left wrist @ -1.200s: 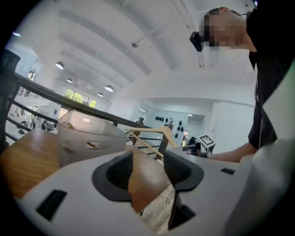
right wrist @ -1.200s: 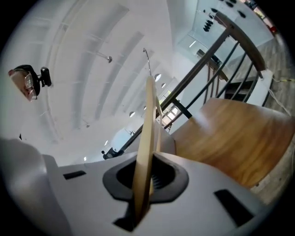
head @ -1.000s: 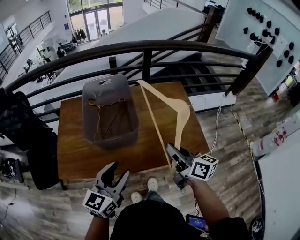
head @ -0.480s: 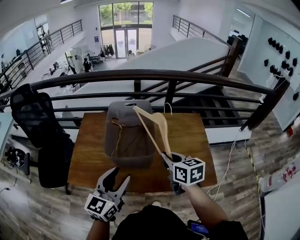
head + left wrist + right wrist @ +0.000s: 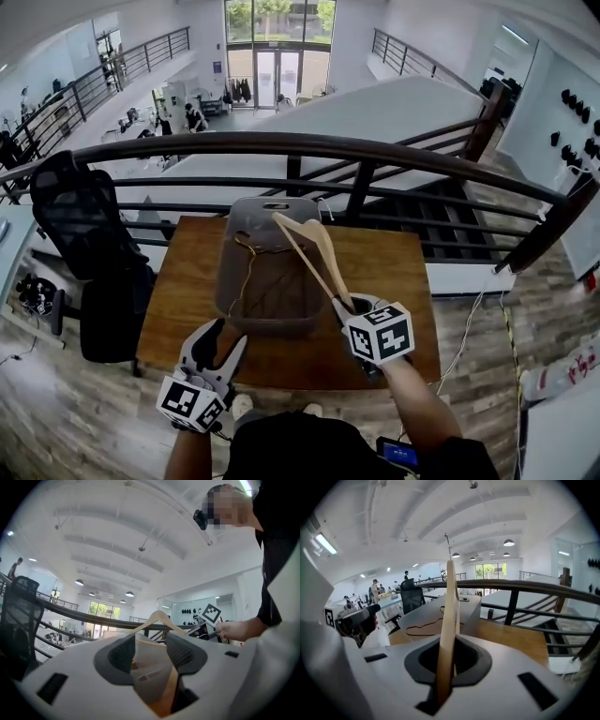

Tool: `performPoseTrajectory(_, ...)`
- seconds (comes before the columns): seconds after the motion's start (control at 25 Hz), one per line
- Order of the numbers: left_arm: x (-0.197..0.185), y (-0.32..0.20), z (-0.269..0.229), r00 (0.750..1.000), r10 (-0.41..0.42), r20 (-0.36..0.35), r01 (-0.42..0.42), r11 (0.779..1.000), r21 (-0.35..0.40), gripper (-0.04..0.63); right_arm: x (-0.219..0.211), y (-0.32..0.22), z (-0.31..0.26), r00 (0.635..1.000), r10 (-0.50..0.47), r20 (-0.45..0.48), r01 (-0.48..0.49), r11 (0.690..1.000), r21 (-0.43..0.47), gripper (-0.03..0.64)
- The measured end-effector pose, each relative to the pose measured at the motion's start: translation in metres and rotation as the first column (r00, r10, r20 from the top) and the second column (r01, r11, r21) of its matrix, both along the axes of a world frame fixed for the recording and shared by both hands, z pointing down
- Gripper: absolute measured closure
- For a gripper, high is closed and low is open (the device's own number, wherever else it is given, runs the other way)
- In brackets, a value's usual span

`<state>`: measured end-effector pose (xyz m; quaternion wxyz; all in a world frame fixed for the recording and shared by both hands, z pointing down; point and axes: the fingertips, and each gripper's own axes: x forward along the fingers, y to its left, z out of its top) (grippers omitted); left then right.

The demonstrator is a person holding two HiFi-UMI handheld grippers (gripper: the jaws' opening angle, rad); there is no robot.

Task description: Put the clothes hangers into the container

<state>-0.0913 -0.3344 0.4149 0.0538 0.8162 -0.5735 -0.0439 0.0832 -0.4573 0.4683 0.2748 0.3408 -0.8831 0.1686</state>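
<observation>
Now that I've swung my right gripper (image 5: 343, 306), clamped on the wooden hanger (image 5: 449, 620), leftward over the grey bin (image 5: 267, 325), lowering should finish it; my left gripper (image 5: 228, 336) waits empty, jaws apart.

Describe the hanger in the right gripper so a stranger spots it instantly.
On the table by the black railing stands a grey bin. Slanting over its right rim is a pale wooden hanger, clamped in the right gripper; the thin hanger lies inside the bin.
</observation>
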Motion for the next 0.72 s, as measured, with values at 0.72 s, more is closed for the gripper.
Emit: performPoseTrajectory(0.72,-0.075,-0.083,-0.011,0.925,0.379,-0.005,-0.379,0.925,0.026,0.382,-0.039,-0.017,0.003,0.748,0.185,-0.638,-0.094,0.98,0.173,0.614)
